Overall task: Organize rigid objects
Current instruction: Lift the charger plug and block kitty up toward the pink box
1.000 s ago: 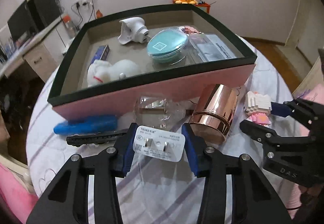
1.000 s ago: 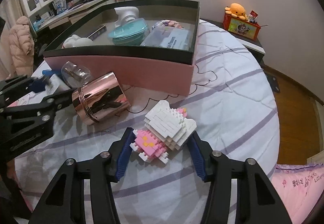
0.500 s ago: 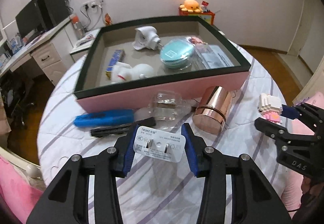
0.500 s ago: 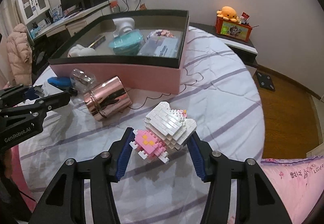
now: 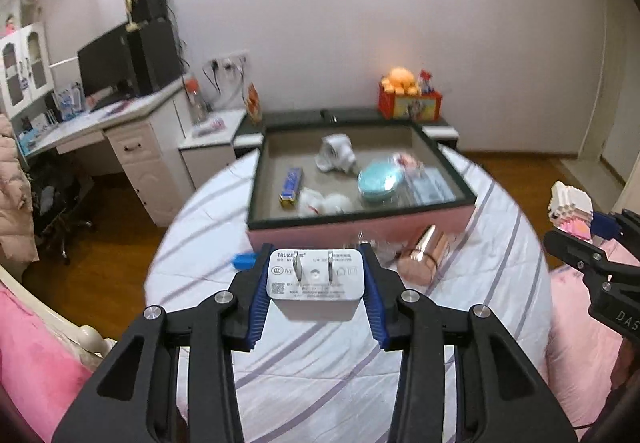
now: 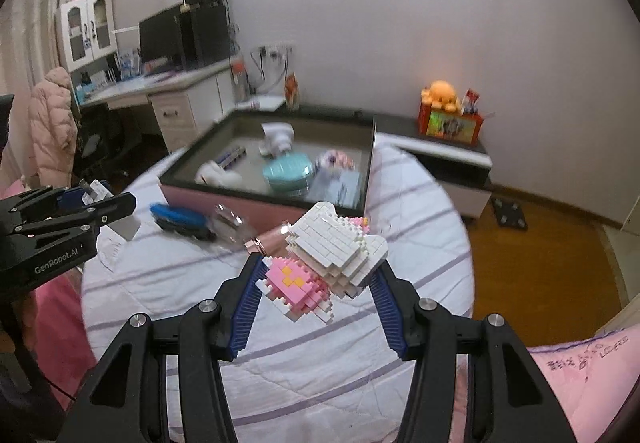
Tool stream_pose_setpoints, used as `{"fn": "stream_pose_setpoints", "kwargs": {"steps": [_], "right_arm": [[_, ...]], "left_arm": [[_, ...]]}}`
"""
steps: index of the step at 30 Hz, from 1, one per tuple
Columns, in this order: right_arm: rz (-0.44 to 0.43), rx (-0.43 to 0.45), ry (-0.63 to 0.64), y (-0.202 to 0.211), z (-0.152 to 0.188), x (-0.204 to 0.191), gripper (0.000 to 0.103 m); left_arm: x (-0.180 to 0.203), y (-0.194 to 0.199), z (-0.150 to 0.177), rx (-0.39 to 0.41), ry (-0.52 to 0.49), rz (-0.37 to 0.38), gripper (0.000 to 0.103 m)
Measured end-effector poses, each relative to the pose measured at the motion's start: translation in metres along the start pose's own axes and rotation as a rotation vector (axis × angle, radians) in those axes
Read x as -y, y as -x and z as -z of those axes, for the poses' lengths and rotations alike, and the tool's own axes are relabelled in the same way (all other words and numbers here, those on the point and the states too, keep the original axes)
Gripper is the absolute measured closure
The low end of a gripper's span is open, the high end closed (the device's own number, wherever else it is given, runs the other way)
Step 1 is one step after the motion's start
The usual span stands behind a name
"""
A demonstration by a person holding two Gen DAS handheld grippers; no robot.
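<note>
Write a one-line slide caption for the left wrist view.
Left tongs clamp a white plug adapter above the striped bedspread, facing the pink storage box; right tongs carry a brick figure.

The left gripper point(image 5: 315, 285) clamps a white plug-in charger block point(image 5: 315, 282), prongs facing the camera, above the striped white bedspread point(image 5: 320, 371). Beyond lies a pink, dark-rimmed open box point(image 5: 360, 233), with a rose-gold metal cylinder point(image 5: 425, 251) on its side just before it.
</note>
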State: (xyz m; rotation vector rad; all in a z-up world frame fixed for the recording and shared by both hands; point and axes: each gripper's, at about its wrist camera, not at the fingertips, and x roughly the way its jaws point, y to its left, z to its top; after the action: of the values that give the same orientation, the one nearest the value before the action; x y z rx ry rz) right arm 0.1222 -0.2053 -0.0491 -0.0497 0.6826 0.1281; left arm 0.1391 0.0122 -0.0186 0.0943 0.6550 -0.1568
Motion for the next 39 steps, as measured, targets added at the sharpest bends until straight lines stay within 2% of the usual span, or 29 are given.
{"fn": "stream_pose_setpoints", "kwargs": {"steps": [10, 19, 24, 29, 39], "right_arm": [[0.026, 0.167, 0.01, 0.071, 0.0, -0.019, 0.049], [0.018, 0.24, 0.014, 0.097, 0.006, -0.024, 0.049], [0.012, 0.264, 0.014, 0.102, 0.007, -0.024, 0.049], [0.004, 0.259, 0.01, 0.102, 0.008, -0.021, 0.049], [-0.009, 0.238, 0.031, 0.075, -0.014, -0.019, 0.049]], "left_arm": [[-0.014, 0.062, -0.005, 0.164, 0.012, -0.024, 0.063], [-0.013, 0.088, 0.002, 0.228, 0.01, -0.021, 0.063], [-0.013, 0.089, -0.001, 0.248, 0.014, -0.023, 0.063], [-0.016, 0.081, -0.003, 0.23, 0.022, -0.026, 0.063], [-0.022, 0.04, -0.029, 0.196, 0.027, -0.033, 0.063]]}}
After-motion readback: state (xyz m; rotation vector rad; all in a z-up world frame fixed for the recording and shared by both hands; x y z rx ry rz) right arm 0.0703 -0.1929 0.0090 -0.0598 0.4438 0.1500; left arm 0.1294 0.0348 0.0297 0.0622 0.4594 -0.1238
